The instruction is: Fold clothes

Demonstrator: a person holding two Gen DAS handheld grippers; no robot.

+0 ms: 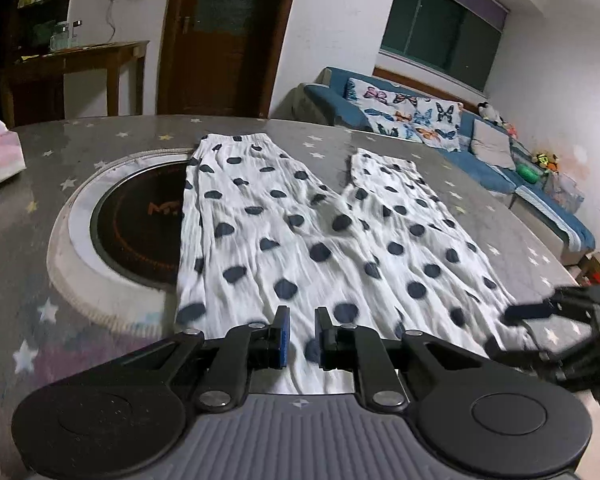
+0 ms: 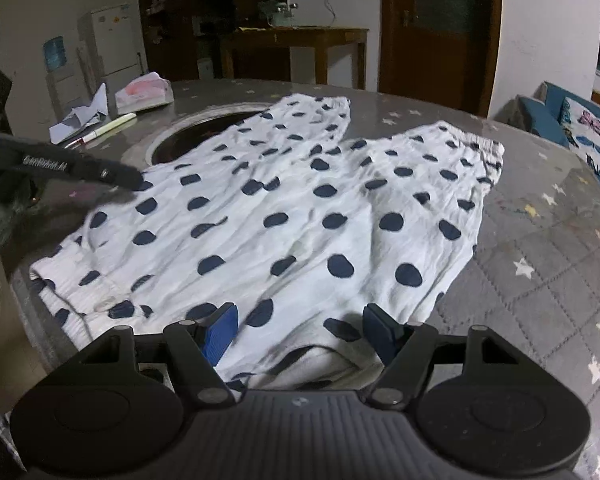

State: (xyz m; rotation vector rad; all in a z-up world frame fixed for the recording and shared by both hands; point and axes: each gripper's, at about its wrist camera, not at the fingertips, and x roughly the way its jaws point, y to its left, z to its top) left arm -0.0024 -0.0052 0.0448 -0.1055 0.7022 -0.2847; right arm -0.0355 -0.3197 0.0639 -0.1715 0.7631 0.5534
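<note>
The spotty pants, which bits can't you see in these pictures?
- Near edge of the pants: left wrist view, hidden behind the left gripper.
- Right waist corner: left wrist view, blurred under the right gripper.
- Stove ring in the table: partly covered by the pants, both views.

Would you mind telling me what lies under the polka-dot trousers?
The polka-dot trousers lie on the star-patterned table cover, and one leg overlaps the round built-in cooktop. Whatever else may sit beneath the fabric is covered.
</note>
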